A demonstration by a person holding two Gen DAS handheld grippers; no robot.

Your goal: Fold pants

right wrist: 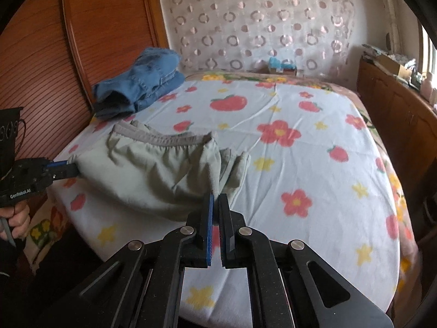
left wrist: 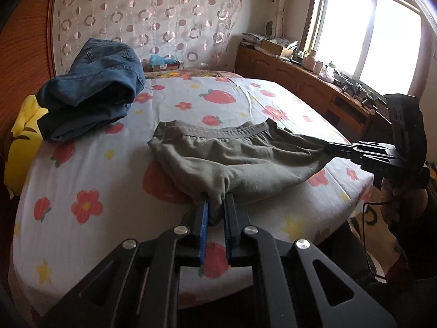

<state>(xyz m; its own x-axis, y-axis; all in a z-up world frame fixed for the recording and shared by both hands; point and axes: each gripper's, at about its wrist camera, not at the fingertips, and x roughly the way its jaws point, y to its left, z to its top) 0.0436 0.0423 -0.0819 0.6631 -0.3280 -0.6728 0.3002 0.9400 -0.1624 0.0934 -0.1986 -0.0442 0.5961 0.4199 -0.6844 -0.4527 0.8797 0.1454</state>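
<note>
Both sets of fingers [left wrist: 216, 205] [right wrist: 215, 201] are pinching the grey pants [left wrist: 232, 158] below their waistband [left wrist: 218, 131], readying me to fold them waistband-ward.

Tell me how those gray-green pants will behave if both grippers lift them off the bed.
The gray-green pants will probably hang limp: they already sag and wrinkle between the left hand-held gripper and the right hand-held gripper. Likely light, since small pinches hold them. The fabric looks thin, so unpinched layers may slide apart.
</note>
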